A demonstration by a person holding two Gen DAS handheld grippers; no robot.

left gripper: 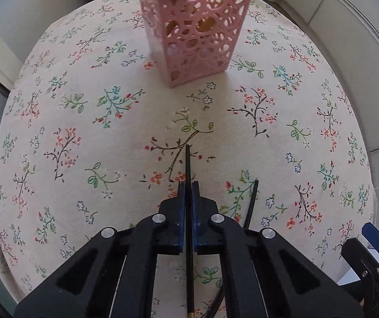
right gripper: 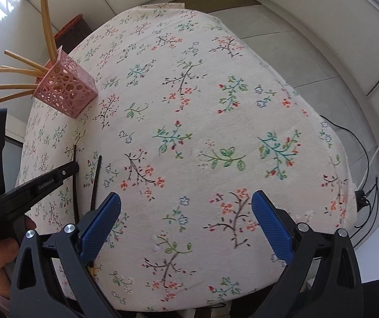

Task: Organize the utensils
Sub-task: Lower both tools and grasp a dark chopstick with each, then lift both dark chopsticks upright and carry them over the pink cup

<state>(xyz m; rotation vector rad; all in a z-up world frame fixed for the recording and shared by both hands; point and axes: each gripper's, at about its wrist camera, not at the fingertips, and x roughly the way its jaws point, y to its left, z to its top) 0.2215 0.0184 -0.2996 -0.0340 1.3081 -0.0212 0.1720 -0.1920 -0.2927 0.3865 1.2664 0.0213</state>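
My left gripper is shut on a black chopstick, whose tip points toward the pink lattice holder standing ahead on the floral tablecloth. The holder holds several wooden chopsticks and also shows in the right wrist view. A second black chopstick lies on the cloth just right of the left gripper; it also shows in the right wrist view. My right gripper is open and empty above the cloth. The left gripper appears at the left of the right wrist view.
The round table is covered with a floral tablecloth. Cables run on the tiled floor at the right. A dark box with an orange rim stands behind the table. The right gripper shows at the lower right of the left wrist view.
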